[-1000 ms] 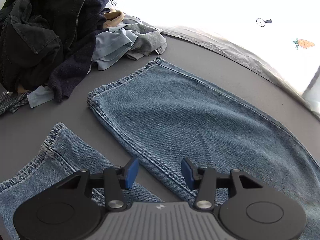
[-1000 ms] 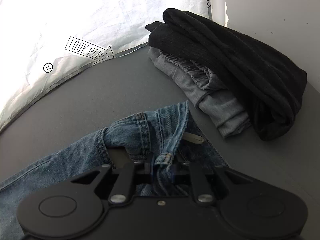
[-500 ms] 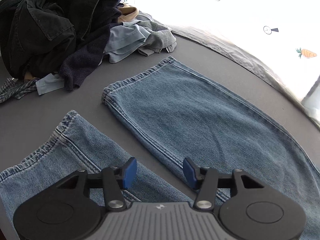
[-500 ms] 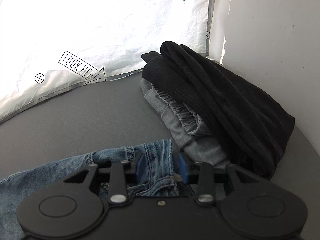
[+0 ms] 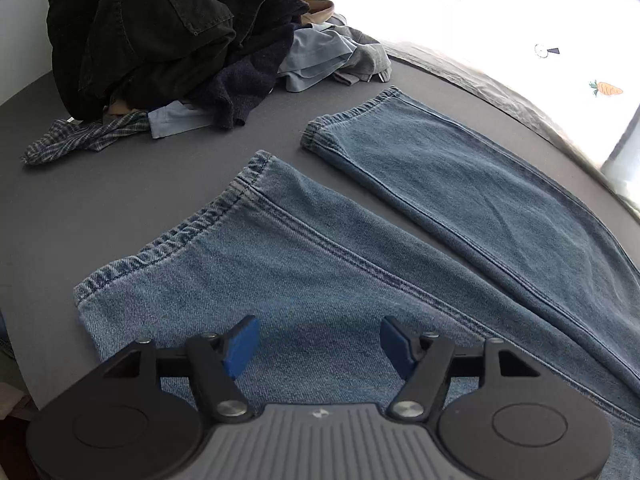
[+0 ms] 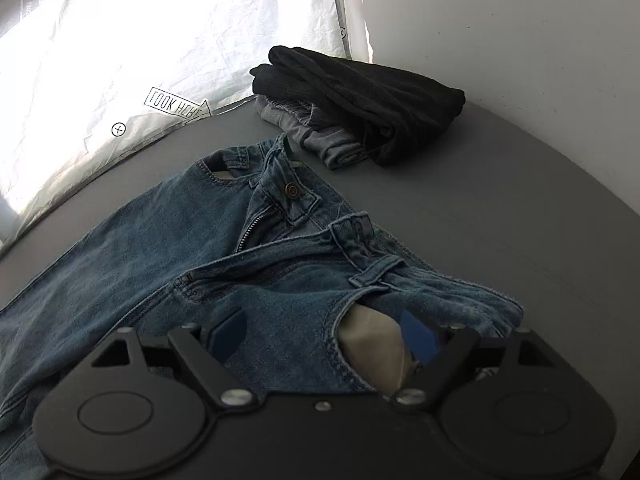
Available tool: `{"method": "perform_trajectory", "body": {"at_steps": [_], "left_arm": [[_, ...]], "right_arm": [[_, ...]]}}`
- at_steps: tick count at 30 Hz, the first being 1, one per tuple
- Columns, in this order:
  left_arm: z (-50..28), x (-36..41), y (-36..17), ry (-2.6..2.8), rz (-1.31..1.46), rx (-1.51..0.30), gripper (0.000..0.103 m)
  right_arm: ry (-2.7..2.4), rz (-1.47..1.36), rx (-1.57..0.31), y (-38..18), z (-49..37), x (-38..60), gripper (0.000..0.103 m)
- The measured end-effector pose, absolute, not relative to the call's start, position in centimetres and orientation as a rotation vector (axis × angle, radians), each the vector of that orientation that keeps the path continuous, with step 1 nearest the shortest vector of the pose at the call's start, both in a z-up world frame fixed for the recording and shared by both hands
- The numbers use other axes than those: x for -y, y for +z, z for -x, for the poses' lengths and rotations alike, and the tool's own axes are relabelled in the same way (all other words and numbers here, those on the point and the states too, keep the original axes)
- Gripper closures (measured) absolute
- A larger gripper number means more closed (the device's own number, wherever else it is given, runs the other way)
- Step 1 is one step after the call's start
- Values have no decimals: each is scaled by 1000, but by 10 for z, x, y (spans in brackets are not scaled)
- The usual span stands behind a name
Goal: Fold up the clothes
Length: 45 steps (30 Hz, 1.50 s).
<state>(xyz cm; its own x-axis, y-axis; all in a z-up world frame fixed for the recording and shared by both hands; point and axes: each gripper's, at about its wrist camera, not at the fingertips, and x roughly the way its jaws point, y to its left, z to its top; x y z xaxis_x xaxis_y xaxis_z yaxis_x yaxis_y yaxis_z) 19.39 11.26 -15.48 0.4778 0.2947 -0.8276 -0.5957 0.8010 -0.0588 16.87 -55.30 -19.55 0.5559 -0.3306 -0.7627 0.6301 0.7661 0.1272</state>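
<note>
Blue jeans (image 5: 320, 248) lie spread flat on the grey table (image 5: 120, 200), both legs side by side with their hems toward the pile. My left gripper (image 5: 318, 346) hovers over the near leg, its jaws opening with nothing between the blue pads. In the right wrist view the jeans' waistband (image 6: 300, 200) lies rumpled, fly unzipped, a pale pocket lining (image 6: 372, 344) turned out. My right gripper (image 6: 324, 336) stands above that pocket area, jaws opening wide, the denim lying free below them.
An unsorted heap of dark and pale clothes (image 5: 172, 40) fills the far left of the table. A folded stack, black garment over grey (image 6: 352, 100), sits by the white wall (image 6: 500, 40). A white printed sheet (image 6: 140, 40) hangs behind.
My right gripper let go of the jeans' waistband, opened wide and drew back. My left gripper slid from the far leg across to the near leg and opened wider.
</note>
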Motion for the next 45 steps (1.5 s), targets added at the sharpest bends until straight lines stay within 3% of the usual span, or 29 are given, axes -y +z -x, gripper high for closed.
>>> {"method": "perform_trajectory", "body": {"at_steps": [8, 17, 24, 35, 36, 37, 38, 39, 40, 45], "left_arm": [[-133, -152, -161, 622, 488, -919, 35], [-129, -164, -159, 689, 463, -907, 35], [-124, -186, -166, 748, 622, -854, 24], [-122, -206, -170, 827, 664, -798, 24], [-124, -205, -170, 830, 640, -804, 30], [-126, -203, -170, 833, 618, -807, 44], [-128, -202, -170, 829, 600, -811, 51], [-129, -202, -169, 828, 588, -810, 67], [-130, -203, -168, 831, 586, -804, 98], [-129, -209, -155, 839, 665, -728, 100]], "right_arm": [[-627, -532, -815, -217, -118, 530, 7], [-649, -764, -743, -227, -113, 551, 7], [-669, -852, -686, -229, -111, 565, 7], [-706, -977, -625, -230, -105, 578, 8], [-713, -977, -634, -230, -106, 578, 11], [-729, -967, -649, -228, -108, 578, 15], [-743, -953, -663, -227, -111, 578, 28], [-755, -942, -676, -227, -112, 578, 38], [-760, -940, -684, -226, -113, 579, 40], [-693, -990, -634, -225, -104, 586, 84]]}}
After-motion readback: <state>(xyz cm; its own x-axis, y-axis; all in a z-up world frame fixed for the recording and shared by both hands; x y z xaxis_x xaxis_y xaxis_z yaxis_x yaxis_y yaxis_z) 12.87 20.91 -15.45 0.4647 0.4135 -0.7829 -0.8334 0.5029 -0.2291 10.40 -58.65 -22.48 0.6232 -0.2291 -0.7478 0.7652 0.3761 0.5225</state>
